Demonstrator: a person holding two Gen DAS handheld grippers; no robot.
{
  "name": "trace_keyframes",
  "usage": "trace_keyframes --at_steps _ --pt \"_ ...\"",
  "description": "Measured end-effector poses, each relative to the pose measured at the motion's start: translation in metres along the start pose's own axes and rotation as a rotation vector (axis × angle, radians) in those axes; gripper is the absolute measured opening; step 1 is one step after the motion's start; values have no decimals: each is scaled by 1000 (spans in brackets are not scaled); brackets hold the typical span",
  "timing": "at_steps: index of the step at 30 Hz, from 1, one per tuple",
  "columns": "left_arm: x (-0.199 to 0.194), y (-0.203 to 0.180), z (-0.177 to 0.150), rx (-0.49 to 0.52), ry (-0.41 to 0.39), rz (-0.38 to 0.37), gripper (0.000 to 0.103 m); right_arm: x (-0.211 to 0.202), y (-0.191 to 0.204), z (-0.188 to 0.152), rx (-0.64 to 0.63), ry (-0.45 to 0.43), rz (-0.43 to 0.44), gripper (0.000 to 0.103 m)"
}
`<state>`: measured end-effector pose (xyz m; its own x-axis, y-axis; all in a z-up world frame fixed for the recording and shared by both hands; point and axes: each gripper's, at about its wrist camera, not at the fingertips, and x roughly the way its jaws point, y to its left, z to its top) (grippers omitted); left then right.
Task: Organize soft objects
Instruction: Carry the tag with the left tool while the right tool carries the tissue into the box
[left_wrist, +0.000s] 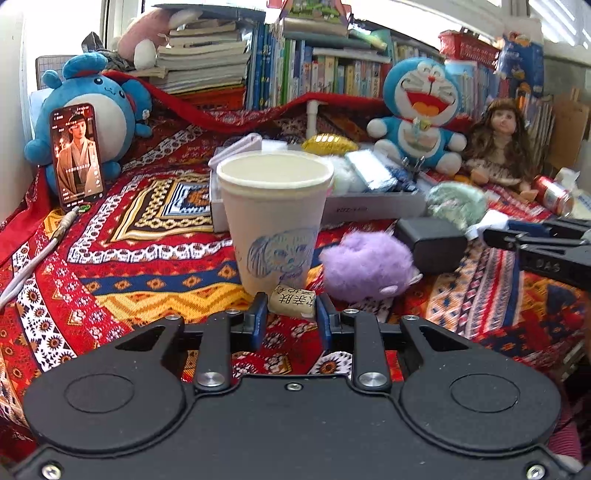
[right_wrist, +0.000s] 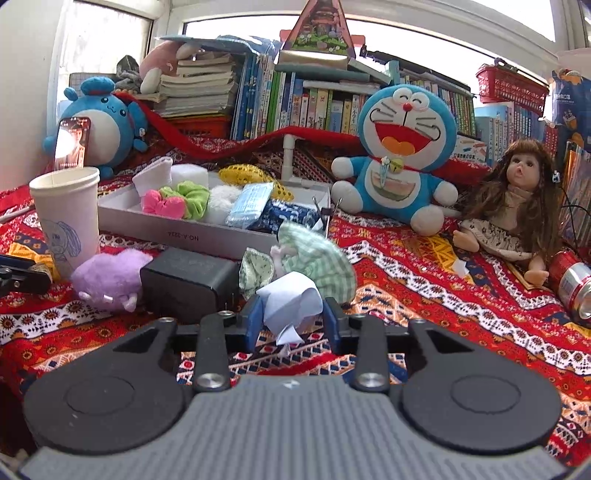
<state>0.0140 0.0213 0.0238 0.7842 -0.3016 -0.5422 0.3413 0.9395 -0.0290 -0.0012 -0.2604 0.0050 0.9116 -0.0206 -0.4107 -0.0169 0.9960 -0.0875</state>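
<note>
Right wrist: crumpled white tissue

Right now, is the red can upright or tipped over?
Tipped over. The red can lies on its side on the patterned cloth beside the doll, its round end facing the camera.

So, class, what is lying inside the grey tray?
The grey tray holds pink and green scrunchies, a white puff, face masks and dark patterned cloth. Anything underneath them is covered.

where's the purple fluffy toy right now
In both views the purple fluffy toy lies on the patterned cloth, between the paper cup and the black charger.
</note>
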Motion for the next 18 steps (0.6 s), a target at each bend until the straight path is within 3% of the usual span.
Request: trace_keyframes --at_steps 10,18 --pt "-55 -6 47 14 -133 -168 26 -20 -3 28 13 -81 26 41" --pt "-52 7 101 9 -173 -148 26 -18 5 51 -8 -112 70 40"
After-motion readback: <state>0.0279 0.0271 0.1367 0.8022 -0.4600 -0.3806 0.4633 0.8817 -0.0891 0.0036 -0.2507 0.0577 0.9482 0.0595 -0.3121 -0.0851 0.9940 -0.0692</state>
